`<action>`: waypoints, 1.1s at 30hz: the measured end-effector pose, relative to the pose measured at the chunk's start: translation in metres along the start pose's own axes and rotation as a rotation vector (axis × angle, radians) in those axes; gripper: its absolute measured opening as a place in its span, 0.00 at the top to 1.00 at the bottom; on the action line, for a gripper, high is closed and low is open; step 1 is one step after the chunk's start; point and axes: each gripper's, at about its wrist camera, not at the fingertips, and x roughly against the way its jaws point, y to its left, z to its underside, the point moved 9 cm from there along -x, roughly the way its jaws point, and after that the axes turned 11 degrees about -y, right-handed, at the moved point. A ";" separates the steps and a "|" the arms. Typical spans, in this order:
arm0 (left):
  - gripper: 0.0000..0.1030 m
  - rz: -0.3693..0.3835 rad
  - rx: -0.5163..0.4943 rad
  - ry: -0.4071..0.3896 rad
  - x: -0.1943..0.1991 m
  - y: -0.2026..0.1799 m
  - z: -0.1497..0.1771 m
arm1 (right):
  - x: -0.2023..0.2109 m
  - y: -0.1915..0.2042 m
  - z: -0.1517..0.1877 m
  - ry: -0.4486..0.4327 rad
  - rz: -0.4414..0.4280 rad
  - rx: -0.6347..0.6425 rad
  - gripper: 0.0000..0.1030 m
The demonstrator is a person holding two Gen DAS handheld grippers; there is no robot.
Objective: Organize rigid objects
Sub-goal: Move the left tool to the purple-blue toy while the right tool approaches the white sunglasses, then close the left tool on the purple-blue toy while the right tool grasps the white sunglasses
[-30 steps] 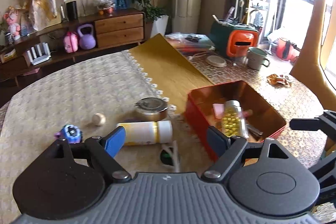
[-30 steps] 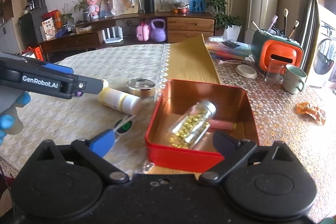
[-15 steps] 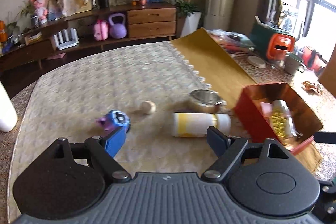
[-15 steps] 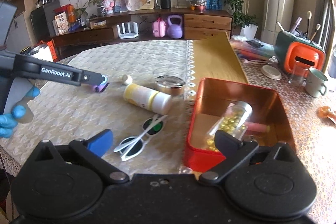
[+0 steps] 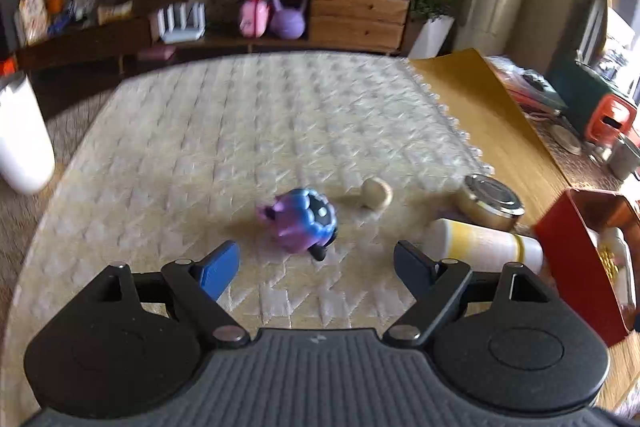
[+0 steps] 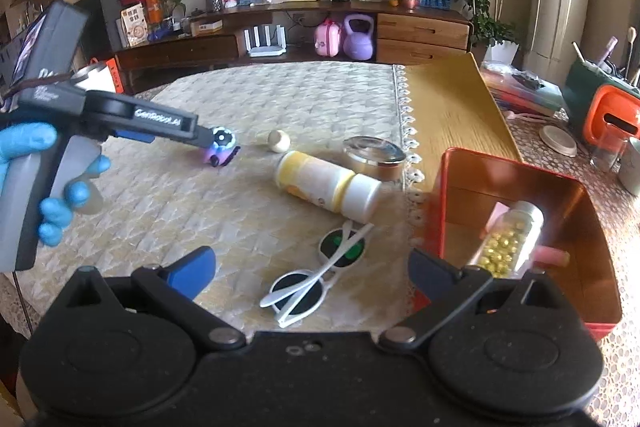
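Observation:
A purple and blue toy (image 5: 298, 223) lies on the cream tablecloth just ahead of my left gripper (image 5: 316, 263), which is open and holds nothing. In the right wrist view the left gripper's fingertip (image 6: 204, 139) hangs right over that toy (image 6: 222, 149). To its right lie a cream ball (image 6: 279, 141), a yellow and white bottle (image 6: 326, 185) on its side, and a round metal tin (image 6: 374, 157). White sunglasses (image 6: 316, 275) lie in front of my open right gripper (image 6: 312, 263). A red box (image 6: 452, 187) holds a glass bottle of yellow pills (image 6: 508, 241).
A gloved hand (image 6: 24, 147) grips the left gripper's handle. A white cylinder (image 5: 22, 143) stands at the table's left edge. A yellow-brown mat (image 6: 440, 107) lies beyond the box. An orange and green container (image 6: 600, 107) and cups crowd the far right.
My left gripper has swung left, away from the bottle and red box, and now faces the toy closely. The right gripper has shifted left, bringing the sunglasses to its centre.

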 end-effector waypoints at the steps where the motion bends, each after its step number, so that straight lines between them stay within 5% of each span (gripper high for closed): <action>1: 0.18 0.001 0.025 0.009 -0.005 0.002 0.001 | -0.003 0.001 0.002 0.004 0.008 0.010 0.04; 13: 0.18 -0.067 0.047 0.020 -0.045 0.018 0.008 | -0.048 0.001 0.021 0.115 0.040 -0.014 0.34; 27: 0.18 -0.058 0.060 0.033 -0.072 0.021 0.008 | -0.067 -0.008 0.037 0.181 0.056 -0.078 0.78; 33: 0.18 -0.063 0.051 0.029 -0.077 0.023 0.009 | -0.065 -0.008 0.034 0.168 0.050 -0.083 0.85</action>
